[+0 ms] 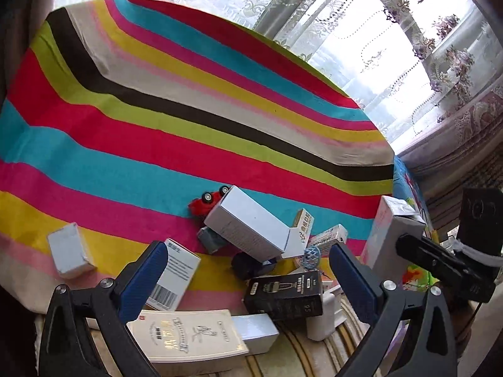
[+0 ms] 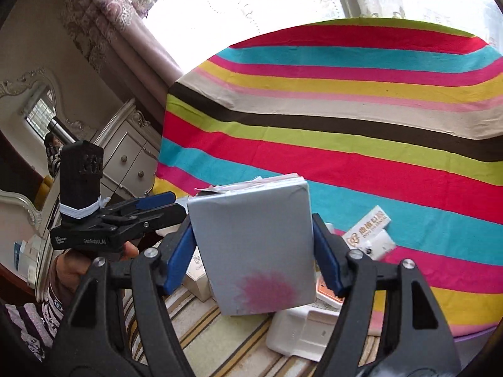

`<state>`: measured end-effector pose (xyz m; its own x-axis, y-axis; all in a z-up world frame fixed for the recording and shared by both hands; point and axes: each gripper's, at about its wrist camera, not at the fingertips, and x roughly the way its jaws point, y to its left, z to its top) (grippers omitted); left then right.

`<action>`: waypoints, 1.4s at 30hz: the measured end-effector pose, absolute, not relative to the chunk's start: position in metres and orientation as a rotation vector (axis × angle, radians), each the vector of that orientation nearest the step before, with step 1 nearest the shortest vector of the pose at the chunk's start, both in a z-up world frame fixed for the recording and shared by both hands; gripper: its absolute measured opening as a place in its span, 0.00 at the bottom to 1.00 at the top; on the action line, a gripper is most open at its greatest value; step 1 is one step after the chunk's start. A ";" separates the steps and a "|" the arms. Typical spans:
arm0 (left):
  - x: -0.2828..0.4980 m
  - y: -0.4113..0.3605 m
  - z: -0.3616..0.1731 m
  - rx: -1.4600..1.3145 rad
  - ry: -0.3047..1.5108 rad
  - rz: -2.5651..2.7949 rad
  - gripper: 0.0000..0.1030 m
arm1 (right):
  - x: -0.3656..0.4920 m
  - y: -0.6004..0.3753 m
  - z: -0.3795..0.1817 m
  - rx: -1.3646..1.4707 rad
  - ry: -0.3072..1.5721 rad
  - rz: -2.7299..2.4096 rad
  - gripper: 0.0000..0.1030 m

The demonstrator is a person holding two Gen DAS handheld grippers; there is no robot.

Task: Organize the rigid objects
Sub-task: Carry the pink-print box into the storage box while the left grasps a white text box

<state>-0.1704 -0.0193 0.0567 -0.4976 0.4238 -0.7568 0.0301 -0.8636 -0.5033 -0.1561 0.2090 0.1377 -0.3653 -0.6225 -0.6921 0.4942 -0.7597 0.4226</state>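
Striped cloth [image 1: 157, 144] in bright bands covers the surface under both my claws, with lace curtains and a bright window behind it.

Nearest to me, my right claw [image 2: 251, 251] is clamped on a grey box [image 2: 254, 251] with a pink blotch near its lower edge; the blue pads [image 2: 180, 257] press its two sides and the box stands tilted above a white plastic piece [image 2: 301, 333]. My left claw [image 1: 248, 279] hangs with its fingers wide apart and nothing between them, above a cream box with gold lettering [image 1: 188, 336] and a black box [image 1: 284, 292].

Just past those, a barcoded white box [image 1: 176, 279] leans under my left finger, and a small white box [image 1: 69, 251] sits apart to the left. Farther on, a long white carton [image 1: 248, 224] rests tilted across a grey-blue toy car [image 1: 210, 238], with a red toy car [image 1: 206, 202] touching its far end. A small carton with orange print [image 1: 301, 223] lies beside it.
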 end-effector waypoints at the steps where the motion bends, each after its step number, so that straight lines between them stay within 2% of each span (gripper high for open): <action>1: -0.177 -0.017 0.051 -1.489 -0.755 2.421 1.00 | -0.153 0.222 0.141 1.167 -0.187 -2.178 0.70; 5: -0.200 -0.014 0.023 -1.684 -1.082 2.293 1.00 | -0.137 0.276 0.142 1.201 -0.133 -2.319 0.70; 9: -0.217 0.003 0.016 -1.795 -1.102 2.343 0.97 | -0.119 0.334 0.125 1.318 -0.114 -2.394 0.70; 11: -0.225 0.009 0.006 -1.874 -1.091 2.339 0.92 | -0.109 0.366 0.110 1.394 -0.115 -2.422 0.70; 13: -0.230 0.013 -0.004 -1.960 -1.079 2.330 0.79 | -0.095 0.402 0.091 1.474 -0.124 -2.442 0.70; 14: -0.231 0.014 -0.008 -1.988 -1.063 2.333 0.77 | -0.088 0.419 0.081 1.516 -0.138 -2.445 0.70; 18: -0.231 0.015 -0.013 -1.974 -1.062 2.362 0.63 | -0.062 0.478 0.037 1.678 -0.188 -2.437 0.70; 25: -0.214 0.020 0.011 -1.900 -0.958 2.480 0.46 | -0.044 0.529 -0.042 1.958 -0.191 -2.392 0.70; 29: -0.195 0.043 0.043 -1.772 -0.803 2.576 0.46 | -0.049 0.536 -0.069 2.036 -0.210 -2.325 0.70; 33: -0.181 0.081 0.074 -1.660 -0.681 2.583 0.46 | -0.059 0.532 -0.072 2.074 -0.153 -2.286 0.71; 35: -0.174 0.105 0.084 -1.607 -0.627 2.552 0.46 | -0.063 0.529 -0.077 2.104 -0.119 -2.233 0.75; 39: -0.157 0.169 0.095 -1.522 -0.469 2.404 0.46 | -0.064 0.537 -0.074 2.083 -0.184 -2.204 0.86; 42: -0.145 0.225 0.093 -1.501 -0.308 2.277 0.46 | -0.054 0.558 -0.052 2.017 -0.263 -2.311 0.87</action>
<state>-0.1455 0.2255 0.0926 -0.3470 0.4386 -0.8290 -0.2028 -0.8981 -0.3902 -0.0542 0.5584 -0.0524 -0.1408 -0.1591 -0.9772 -0.0646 -0.9834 0.1694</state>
